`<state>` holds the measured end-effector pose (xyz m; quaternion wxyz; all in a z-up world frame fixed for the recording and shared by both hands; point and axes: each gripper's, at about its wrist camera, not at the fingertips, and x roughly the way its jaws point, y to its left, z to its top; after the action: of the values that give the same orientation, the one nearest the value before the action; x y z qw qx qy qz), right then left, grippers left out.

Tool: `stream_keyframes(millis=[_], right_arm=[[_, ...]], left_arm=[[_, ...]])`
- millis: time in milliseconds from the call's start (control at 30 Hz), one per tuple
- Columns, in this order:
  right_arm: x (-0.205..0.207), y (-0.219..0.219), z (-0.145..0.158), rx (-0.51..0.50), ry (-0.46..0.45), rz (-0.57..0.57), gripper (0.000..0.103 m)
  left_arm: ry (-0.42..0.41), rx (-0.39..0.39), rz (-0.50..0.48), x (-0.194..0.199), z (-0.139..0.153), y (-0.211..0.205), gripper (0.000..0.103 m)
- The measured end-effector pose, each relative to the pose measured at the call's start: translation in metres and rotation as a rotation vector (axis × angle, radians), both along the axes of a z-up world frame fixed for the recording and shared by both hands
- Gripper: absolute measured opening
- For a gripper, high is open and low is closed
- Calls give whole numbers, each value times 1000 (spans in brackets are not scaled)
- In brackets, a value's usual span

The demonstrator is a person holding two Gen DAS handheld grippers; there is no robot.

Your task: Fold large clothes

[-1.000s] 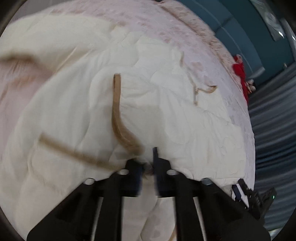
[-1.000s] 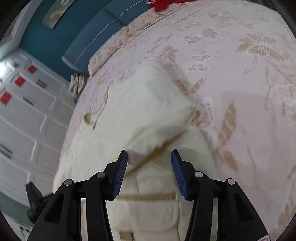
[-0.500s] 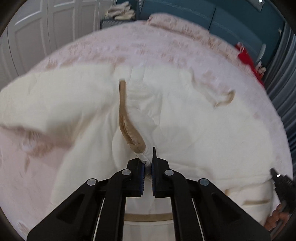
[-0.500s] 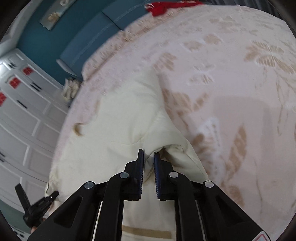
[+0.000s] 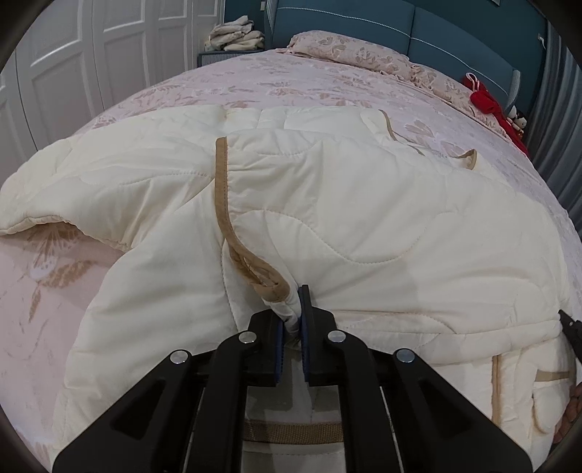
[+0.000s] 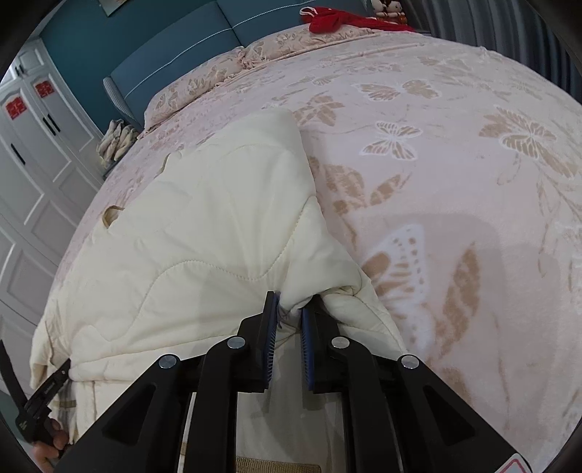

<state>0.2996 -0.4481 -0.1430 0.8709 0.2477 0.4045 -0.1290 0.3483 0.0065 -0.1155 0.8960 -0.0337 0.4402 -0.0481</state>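
One bed [image 5: 298, 83], covered in a pink floral spread, carries one cream quilted coat [image 5: 363, 203], which lies across its near half with the hem end hanging over the near edge; one sleeve [image 5: 72, 203] reaches out on the left of the left view. One tan trim band [image 5: 222, 189] runs down the coat's front edge. Two pillows [image 5: 349, 54] lie at the headboard, one red item [image 5: 487, 103] sits beside them, and one pile of folded cloth [image 5: 234, 34] stands off the bed's far corner. Two hand-held grippers are in use: the left hand-held gripper [image 5: 295, 320] is closed to a narrow gap on a bunched pinch of coat at the trim's lower end, and the right hand-held gripper [image 6: 289, 324] is likewise nearly closed on a fold of coat at its right edge. Judged risks: each pinch takes only a small bunch of thick, slippery padding, so a pull could let it slide free; uneven pulling by the two grippers could skew the fold; the hanging end could drag the coat off the bed.
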Motion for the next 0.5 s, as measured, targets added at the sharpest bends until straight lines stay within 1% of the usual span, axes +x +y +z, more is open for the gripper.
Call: stream_keyframes(millis=[67, 133, 167, 233, 300, 367, 400, 433, 467, 500], right_arm=[[-5, 2, 8, -20, 4, -25, 15], [-15, 14, 28, -82, -6, -62, 19], [-19, 24, 40, -108, -27, -62, 20], [-17, 46, 56, -122, -54, -8, 20], [-5, 75, 62, -155, -47, 78, 20], [13, 102, 51, -184, 10, 166, 20], [18, 108, 41, -176, 41, 185, 20], [22, 113, 26, -162, 87, 200, 20], [22, 115, 16, -167, 108, 198, 20], [18, 117, 10, -182, 95, 194, 19]], left_arm=[[-6, -5, 0, -1, 0, 0, 7], [-10, -18, 0, -1, 0, 2, 7], [-11, -25, 1, -2, 0, 3, 7], [-14, -35, 2, -2, 0, 4, 7], [-16, -42, 3, -3, -1, 4, 7], [-15, -66, 5, -3, 0, 8, 8], [-14, -84, 6, -3, 1, 10, 8], [-12, -118, 9, -4, 3, 15, 8], [-7, -169, 18, -6, 6, 24, 14], [-3, -204, 25, -8, 9, 31, 19]])
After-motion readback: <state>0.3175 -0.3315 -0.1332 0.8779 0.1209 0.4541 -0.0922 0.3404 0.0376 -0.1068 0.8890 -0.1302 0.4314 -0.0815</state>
